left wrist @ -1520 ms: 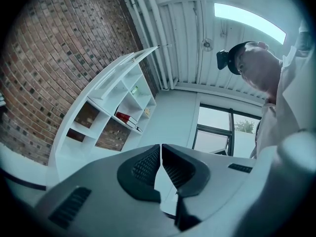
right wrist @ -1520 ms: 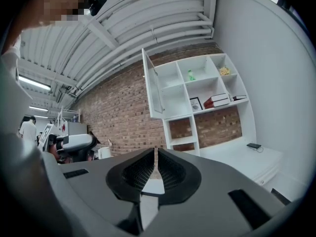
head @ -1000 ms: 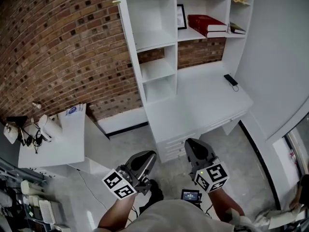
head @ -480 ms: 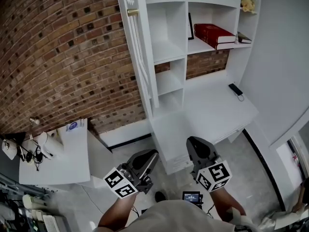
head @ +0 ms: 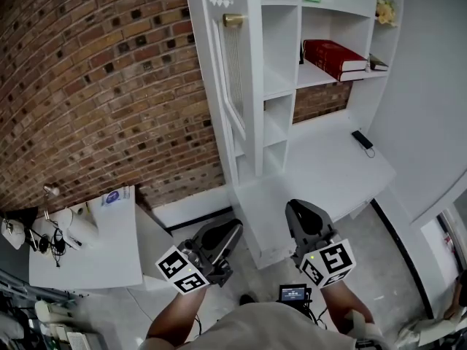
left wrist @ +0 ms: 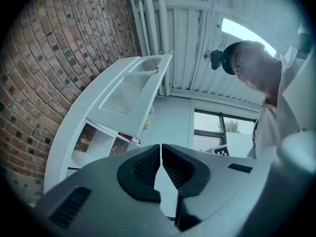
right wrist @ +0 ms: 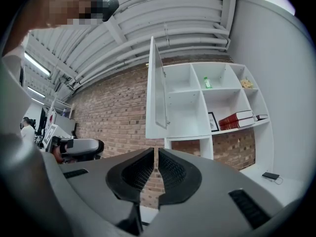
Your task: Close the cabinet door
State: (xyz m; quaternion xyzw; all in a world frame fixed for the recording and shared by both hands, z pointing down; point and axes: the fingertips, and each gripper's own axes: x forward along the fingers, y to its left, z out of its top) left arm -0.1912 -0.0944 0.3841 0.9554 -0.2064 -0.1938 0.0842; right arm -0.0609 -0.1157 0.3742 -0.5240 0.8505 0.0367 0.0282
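Standing open on the left side of the white shelf unit [head: 280, 57], the cabinet door [head: 235, 86] is seen nearly edge-on in the head view, with its brass knob [head: 233, 20] near the top, beside the brick wall [head: 95, 86]. The door is swung out toward the person and is touched by neither tool. The left gripper [head: 234, 227] is held low in that view, well below the door and slightly left of its edge; its jaws are pressed together, with nothing between them. The right gripper [head: 297, 209] is held beside it, lower right of the door and well apart from it, its jaws likewise brought together on nothing (only a thin slit is left between the pads). In the right gripper view the door is found directly above the jaw tips. Red books [head: 332, 55] are laid on a shelf to the door's right.
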